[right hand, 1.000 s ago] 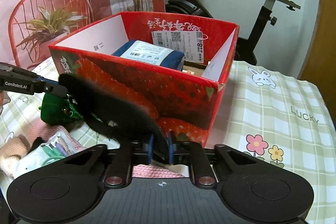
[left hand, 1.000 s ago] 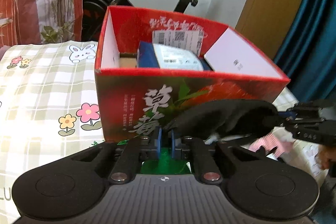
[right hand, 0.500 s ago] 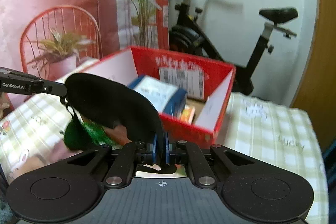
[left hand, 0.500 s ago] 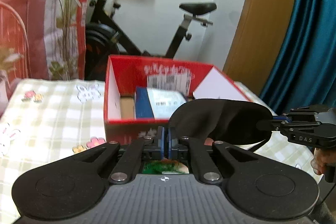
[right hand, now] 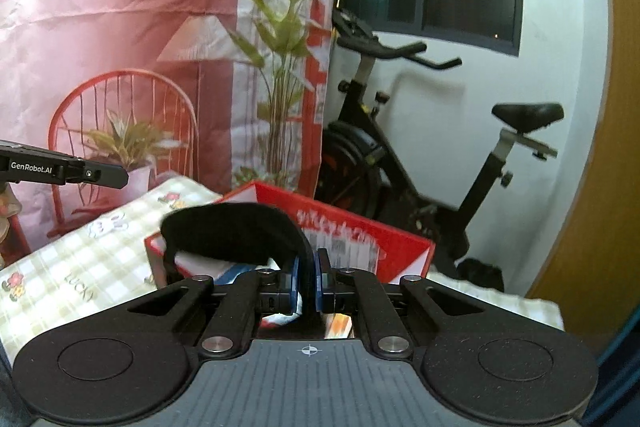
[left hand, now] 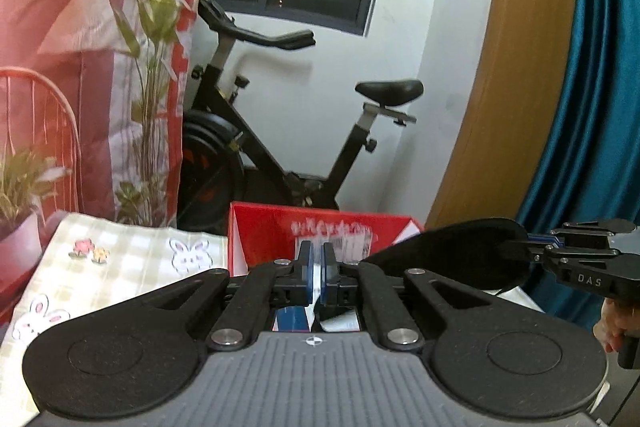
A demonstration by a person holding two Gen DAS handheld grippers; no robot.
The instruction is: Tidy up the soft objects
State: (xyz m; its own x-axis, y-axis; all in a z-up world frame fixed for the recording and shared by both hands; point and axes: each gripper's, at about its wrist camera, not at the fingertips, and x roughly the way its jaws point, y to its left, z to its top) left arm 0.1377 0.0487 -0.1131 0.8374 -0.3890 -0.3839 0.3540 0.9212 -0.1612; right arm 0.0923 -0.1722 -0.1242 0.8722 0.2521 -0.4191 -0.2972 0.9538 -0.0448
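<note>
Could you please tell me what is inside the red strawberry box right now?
Inside the red box a blue-and-white package shows, along with something orange. The black eye mask and right gripper cover the rest.

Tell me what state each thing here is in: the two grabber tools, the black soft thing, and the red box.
Left gripper: shut; nothing clearly visible between its fingers.
Right gripper: shut on the black mask.
Black mask: held up by one end, bowed over, far end looks free.
Red box: open on top, packets inside, standing on the checked cloth.
</note>
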